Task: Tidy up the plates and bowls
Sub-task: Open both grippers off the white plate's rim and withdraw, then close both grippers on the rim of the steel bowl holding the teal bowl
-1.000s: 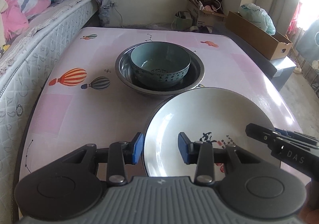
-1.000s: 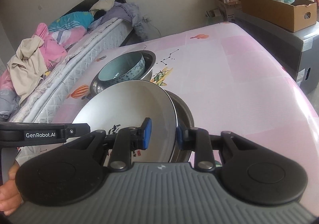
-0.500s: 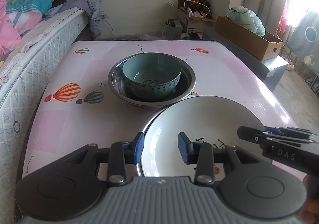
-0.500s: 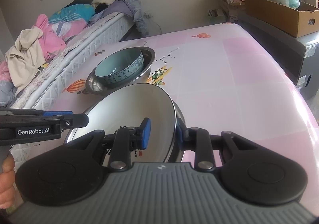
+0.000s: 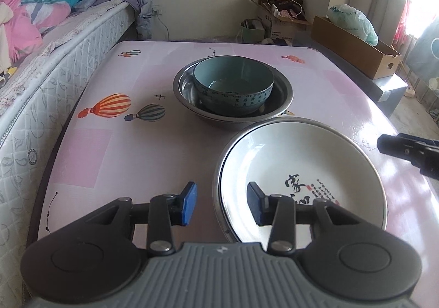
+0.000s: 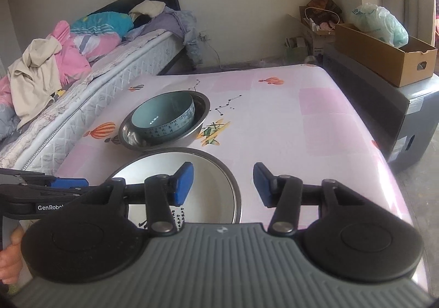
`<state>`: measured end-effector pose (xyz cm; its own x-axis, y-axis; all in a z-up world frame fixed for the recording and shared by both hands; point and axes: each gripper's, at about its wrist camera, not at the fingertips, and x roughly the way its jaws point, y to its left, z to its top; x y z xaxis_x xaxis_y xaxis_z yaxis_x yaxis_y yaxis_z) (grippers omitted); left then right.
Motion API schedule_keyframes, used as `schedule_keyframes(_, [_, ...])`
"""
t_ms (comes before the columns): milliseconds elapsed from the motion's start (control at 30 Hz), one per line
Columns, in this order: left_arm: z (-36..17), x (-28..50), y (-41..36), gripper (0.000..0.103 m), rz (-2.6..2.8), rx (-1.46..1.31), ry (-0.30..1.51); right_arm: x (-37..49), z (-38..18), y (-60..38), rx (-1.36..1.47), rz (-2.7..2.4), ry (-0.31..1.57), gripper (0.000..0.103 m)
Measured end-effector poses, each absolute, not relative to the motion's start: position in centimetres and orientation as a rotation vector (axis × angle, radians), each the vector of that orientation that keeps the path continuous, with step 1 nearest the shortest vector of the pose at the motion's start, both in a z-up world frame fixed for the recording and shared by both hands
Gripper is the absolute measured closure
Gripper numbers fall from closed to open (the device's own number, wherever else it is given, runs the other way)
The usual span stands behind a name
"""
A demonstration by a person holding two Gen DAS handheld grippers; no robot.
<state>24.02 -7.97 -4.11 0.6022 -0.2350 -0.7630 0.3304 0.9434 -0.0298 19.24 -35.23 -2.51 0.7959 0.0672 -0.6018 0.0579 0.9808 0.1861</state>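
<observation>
A white plate with black writing lies inside a shallow steel plate on the near side of the pink table; it also shows in the right wrist view. Behind it a teal bowl sits in a steel bowl, also seen in the right wrist view. My left gripper is open, its jaws straddling the plate's near left rim without touching. My right gripper is open and empty over the plate's right rim.
A bed with heaped clothes runs along the table's left edge. A long cardboard box on a grey cabinet stands off the right edge. More boxes sit against the far wall. The table's right half is bare cloth.
The right gripper has opened and let go of the white plate, which now rests flat in the steel plate. Both grippers have pulled back and up a little.
</observation>
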Motion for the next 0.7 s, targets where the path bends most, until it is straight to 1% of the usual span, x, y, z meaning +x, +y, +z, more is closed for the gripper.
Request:
schedule_keyframes(100, [-4.2,24.1,-7.7,0.061,-0.33,0.111,0.866,18.5,-3.3,-35.6,0.215,-0.01,0.679,0.055])
schedule_keyframes(133, [-4.1,24.2,-7.6,0.06,-0.33,0.105,0.865,18.4,-3.8,-35.8,0.231,-0.01,0.695,0.055])
schedule_keyframes(200, [-3.8,24.5,-7.4,0.053,-0.328,0.09,0.86,18.4,-4.2,-36.0,0.26,-0.008,0.709,0.055])
schedule_keyframes(267, [-3.3,24.9,-7.0,0.044,-0.324,0.065,0.849,18.6,-4.2,-36.0,0.273,-0.004,0.703,0.055])
schedule_keyframes(367, [-2.5,26.1,-6.3,0.035,-0.313,0.026,0.837,19.5,-3.3,-36.2,0.282,0.014,0.68,0.055])
schedule_keyframes(533, [-1.4,28.8,-5.2,0.031,-0.275,-0.025,0.807,22.9,-1.6,-36.6,0.311,0.062,0.656,0.055])
schedule_keyframes(633, [-1.2,30.8,-4.9,0.032,-0.249,-0.042,0.807,25.4,-1.0,-36.6,0.312,0.092,0.661,0.055])
schedule_keyframes(700, [-1.4,32.3,-4.8,0.034,-0.238,-0.051,0.817,27.2,-1.0,-36.6,0.317,0.105,0.677,0.055])
